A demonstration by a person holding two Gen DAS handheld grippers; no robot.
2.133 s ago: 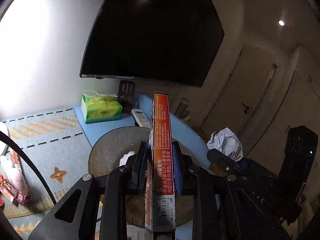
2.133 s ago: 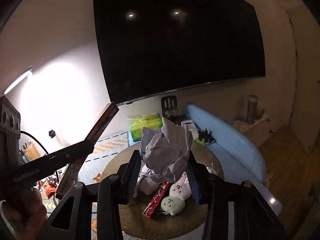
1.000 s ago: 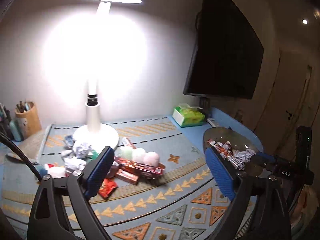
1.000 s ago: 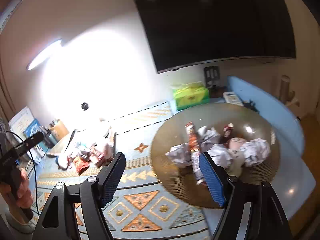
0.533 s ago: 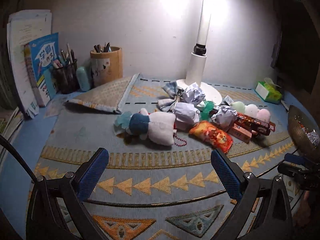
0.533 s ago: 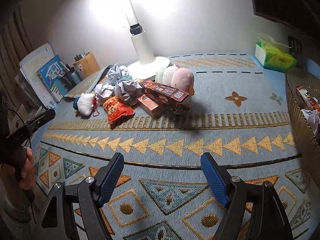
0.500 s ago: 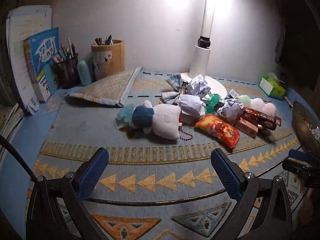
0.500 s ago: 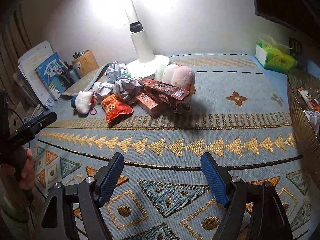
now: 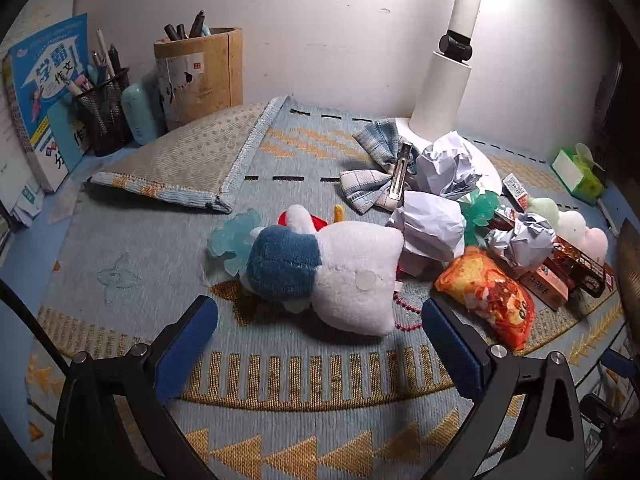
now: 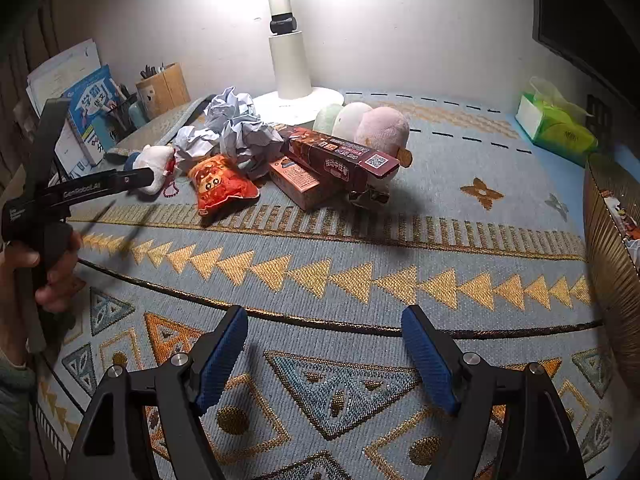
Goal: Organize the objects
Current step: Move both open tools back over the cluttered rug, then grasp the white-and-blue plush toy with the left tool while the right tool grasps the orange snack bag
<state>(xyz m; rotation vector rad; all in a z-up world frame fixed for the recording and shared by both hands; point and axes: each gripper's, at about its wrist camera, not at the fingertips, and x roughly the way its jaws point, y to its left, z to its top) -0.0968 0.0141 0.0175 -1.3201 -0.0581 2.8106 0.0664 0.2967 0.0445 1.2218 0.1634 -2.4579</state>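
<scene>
We see both pairs of tongs standing apart and empty over the patterned mat (image 10: 360, 240) that covers the bench. The left tongs (image 9: 320, 334) point down at the white-and-blue plush toy (image 9: 328, 268), which lies just ahead of their tips and roughly centred in the gap, not yet between the pads. The plush's long axis runs across the left wrist view, from the blue part at picture left to the white part at picture right, so it lies nearly along the line from one pad to the other; we judge that a grasp would go better across its narrower depth, after a roll of the wrist, or on the white end alone.

The right tongs (image 10: 324, 356) hover over bare mat, well apart from the clutter: the orange snack packet (image 10: 222, 184), the long dark box (image 10: 340, 160), the crumpled paper balls (image 10: 236, 124) and the pastel plush (image 10: 380, 128) all lie farther ahead, near the lamp base (image 10: 298, 100). The left tongs are therefore the nearer to any object. The ribbed basket (image 10: 604, 248), at the right edge, appears to be the collecting place.
</scene>
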